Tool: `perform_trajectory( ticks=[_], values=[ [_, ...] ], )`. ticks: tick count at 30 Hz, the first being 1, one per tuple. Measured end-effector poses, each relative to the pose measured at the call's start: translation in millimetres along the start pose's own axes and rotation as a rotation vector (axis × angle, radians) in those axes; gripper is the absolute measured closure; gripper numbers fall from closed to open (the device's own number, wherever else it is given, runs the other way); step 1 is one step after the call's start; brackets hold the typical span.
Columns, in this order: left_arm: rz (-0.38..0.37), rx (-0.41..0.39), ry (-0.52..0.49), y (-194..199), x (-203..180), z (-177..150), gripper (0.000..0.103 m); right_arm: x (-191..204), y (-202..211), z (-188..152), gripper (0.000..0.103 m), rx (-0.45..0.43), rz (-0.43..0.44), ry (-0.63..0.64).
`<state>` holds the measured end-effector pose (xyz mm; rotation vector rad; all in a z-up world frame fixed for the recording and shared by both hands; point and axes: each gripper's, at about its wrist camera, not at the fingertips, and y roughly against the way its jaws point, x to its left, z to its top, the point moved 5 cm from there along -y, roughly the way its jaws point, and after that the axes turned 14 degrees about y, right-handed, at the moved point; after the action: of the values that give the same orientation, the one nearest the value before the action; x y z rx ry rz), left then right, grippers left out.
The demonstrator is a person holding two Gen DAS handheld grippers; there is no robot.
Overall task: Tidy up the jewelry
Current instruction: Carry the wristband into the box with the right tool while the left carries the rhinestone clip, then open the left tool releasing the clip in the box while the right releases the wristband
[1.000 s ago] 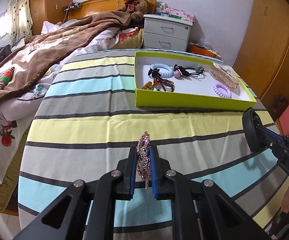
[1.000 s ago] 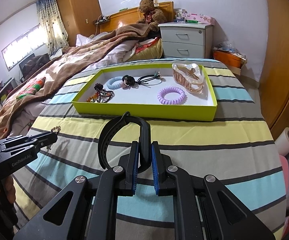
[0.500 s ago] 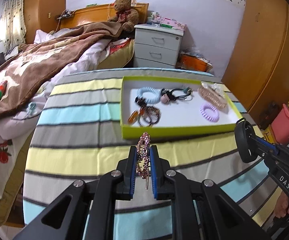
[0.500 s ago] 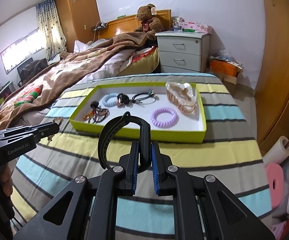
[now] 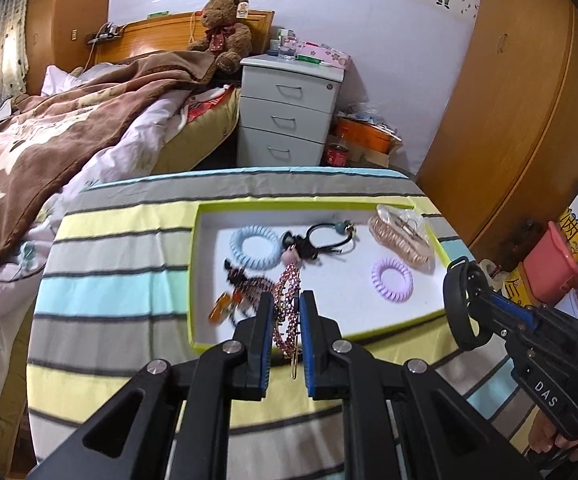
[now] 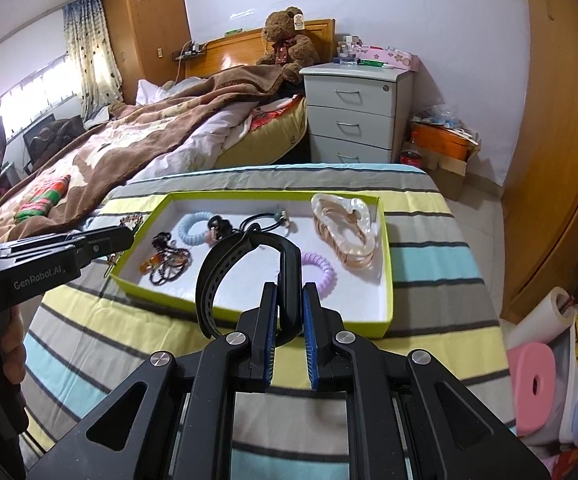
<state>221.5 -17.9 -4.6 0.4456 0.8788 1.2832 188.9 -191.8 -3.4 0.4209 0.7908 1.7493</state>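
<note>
The left gripper is closed on a pink rhinestone hair clip, pinched by its middle, with the gold pin end hanging below the pads and the jewelled top standing above them; it hangs over the near edge of the green tray that lies on the striped bedspread. I judge this clip to be light and stiff, but the small stones can catch or break off, so the flat grip across the body seems the safe place to hold it. The right gripper is closed on a black watch band, held by one strap, and the free strap curls out to the left; it is near the front wall of the tray. The band looks soft and springy, light, and not fragile. Inside the tray lie a blue coil hair tie, a purple coil hair tie, a beige claw clip, black elastics and a dark bead bracelet. The readable writing is "GenRobot.AI" on the left gripper's body in the right wrist view, and "DAS" on the right gripper's body in the left wrist view.
</note>
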Motion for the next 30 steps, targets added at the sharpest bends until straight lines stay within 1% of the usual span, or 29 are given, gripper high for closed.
perform_trajectory(
  ticks=[8,13,22,30],
  values=[
    [-0.035,0.027,-0.007,-26.9,-18.4,15.3,0.09,-16.4,-20.9,9.5,0.09,0.039,-0.026,0.008],
    [-0.045,0.056,-0.011,-45.7,-26.5,20.5,0.09,-26.0,-33.2,6.8,0.09,0.072,-0.038,0.009],
    [-0.035,0.11,-0.029,-81.2,-37.4,18.5,0.09,-44.0,-52.6,-5.8,0.09,0.133,-0.064,0.025],
    [-0.008,0.148,-0.036,-99.9,-38.8,9.4,0.09,-46.3,-65.0,-11.6,0.09,0.162,-0.046,0.048]
  ],
)
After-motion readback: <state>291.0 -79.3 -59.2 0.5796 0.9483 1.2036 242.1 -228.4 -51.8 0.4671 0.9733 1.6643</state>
